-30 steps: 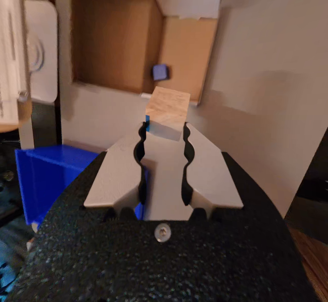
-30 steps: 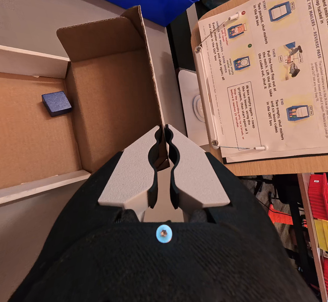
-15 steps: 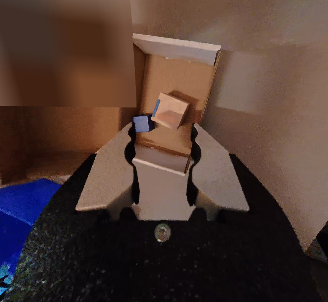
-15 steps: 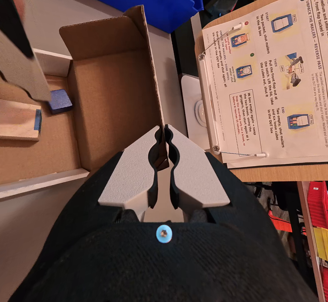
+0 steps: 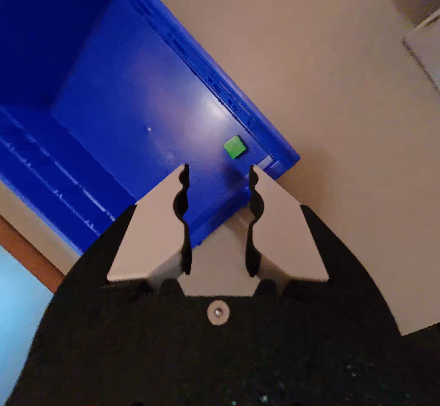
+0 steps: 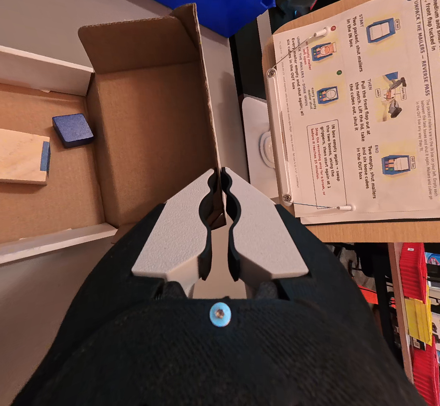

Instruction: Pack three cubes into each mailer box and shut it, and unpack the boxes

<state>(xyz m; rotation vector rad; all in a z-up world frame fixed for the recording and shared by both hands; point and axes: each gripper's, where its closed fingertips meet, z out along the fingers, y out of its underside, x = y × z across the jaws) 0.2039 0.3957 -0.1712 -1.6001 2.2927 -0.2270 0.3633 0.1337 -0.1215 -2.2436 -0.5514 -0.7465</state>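
Green cube point(image 5: 234, 146), centre frame: light, rigid; grip 2 opposite faces. Left gripper point(image 5: 218, 168) wide, empty; right gripper point(image 6: 219, 171) pinches lid point(image 6: 152, 113).

a printed instruction sheet point(image 6: 371, 99) with headings, captions and small pictures lies on a wooden board point(image 6: 357, 230).

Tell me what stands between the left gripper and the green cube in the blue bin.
Nothing visible. The left gripper is open and empty above the blue bin. The green cube lies alone on the bin floor near the corner, just beyond the fingertips. Only the close bin wall beside it might crowd one finger.
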